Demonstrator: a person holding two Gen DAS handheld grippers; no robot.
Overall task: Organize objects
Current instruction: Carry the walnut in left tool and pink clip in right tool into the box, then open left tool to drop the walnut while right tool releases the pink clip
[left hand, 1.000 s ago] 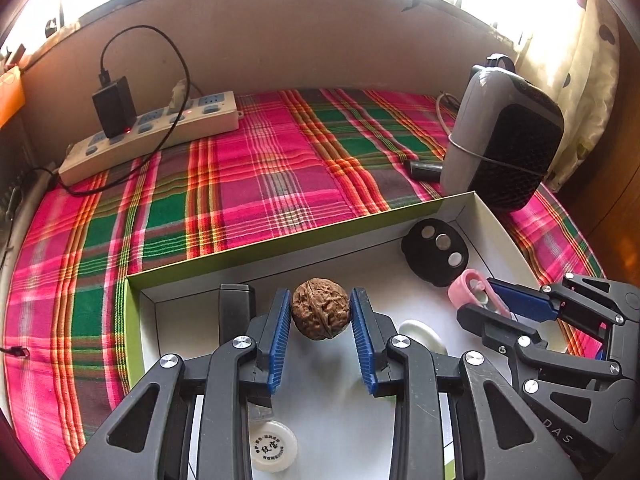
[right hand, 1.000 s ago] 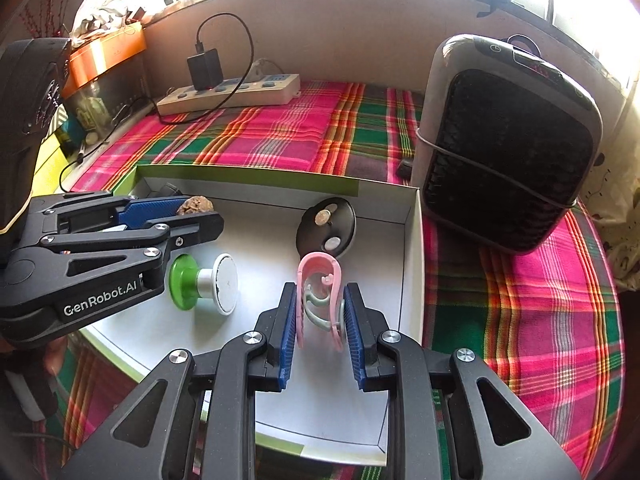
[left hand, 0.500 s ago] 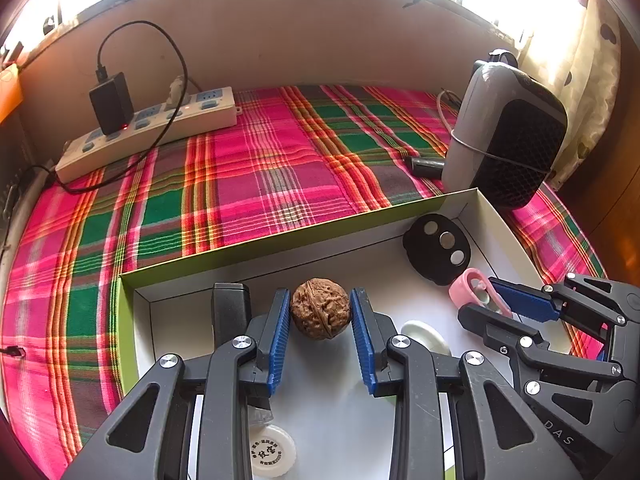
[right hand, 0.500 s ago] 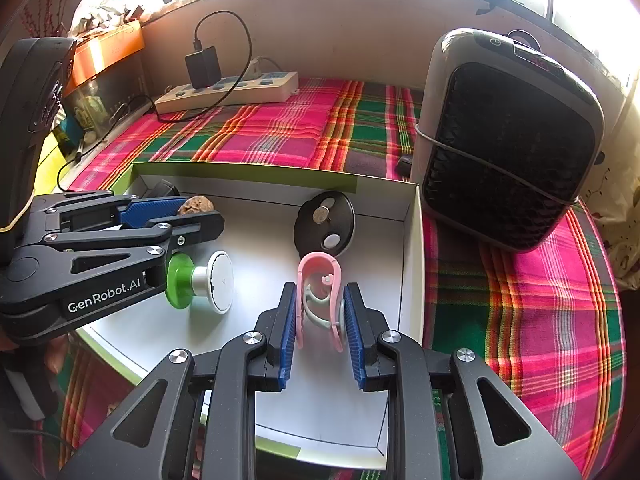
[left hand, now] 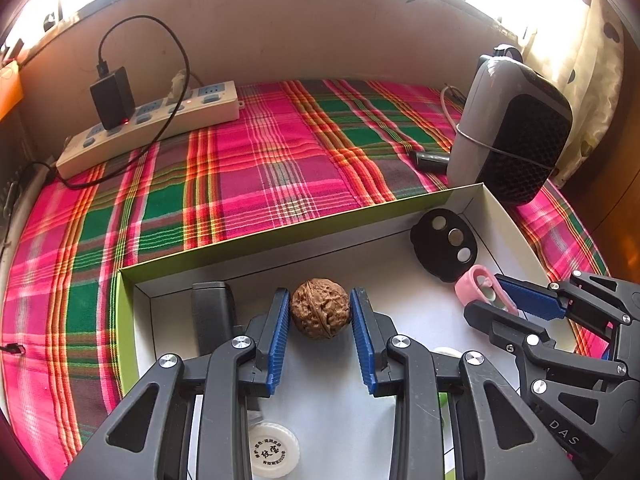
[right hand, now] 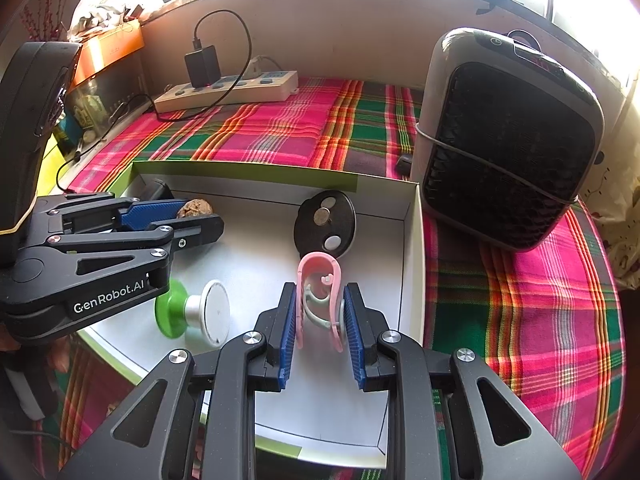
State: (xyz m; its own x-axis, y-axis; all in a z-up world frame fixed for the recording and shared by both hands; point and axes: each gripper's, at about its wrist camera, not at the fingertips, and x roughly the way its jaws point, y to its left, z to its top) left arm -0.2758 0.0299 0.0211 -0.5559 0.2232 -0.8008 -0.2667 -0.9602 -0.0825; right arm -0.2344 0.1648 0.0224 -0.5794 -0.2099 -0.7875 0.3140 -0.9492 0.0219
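A brown walnut point(left hand: 320, 309) sits between the blue pads of my left gripper point(left hand: 320, 300), which is shut on it inside a shallow white box with green walls point(left hand: 280, 236). A pink clip with a pale inner spring point(right hand: 318, 264) stands upright in my right gripper point(right hand: 320, 292), which is shut on its sides near the box's right wall point(right hand: 412, 248). In the right wrist view the left gripper point(right hand: 200, 218) shows at the left with the walnut point(right hand: 195, 208) partly hidden. Whether the walnut touches the box floor I cannot tell.
In the box lie a black disc with round metal pieces point(right hand: 325, 224), a green and white knob point(right hand: 192, 314), a printed white cap point(left hand: 272, 450) and a black block point(left hand: 212, 316). A grey heater point(right hand: 508, 152) stands right of the box. A power strip point(left hand: 152, 124) lies at the back.
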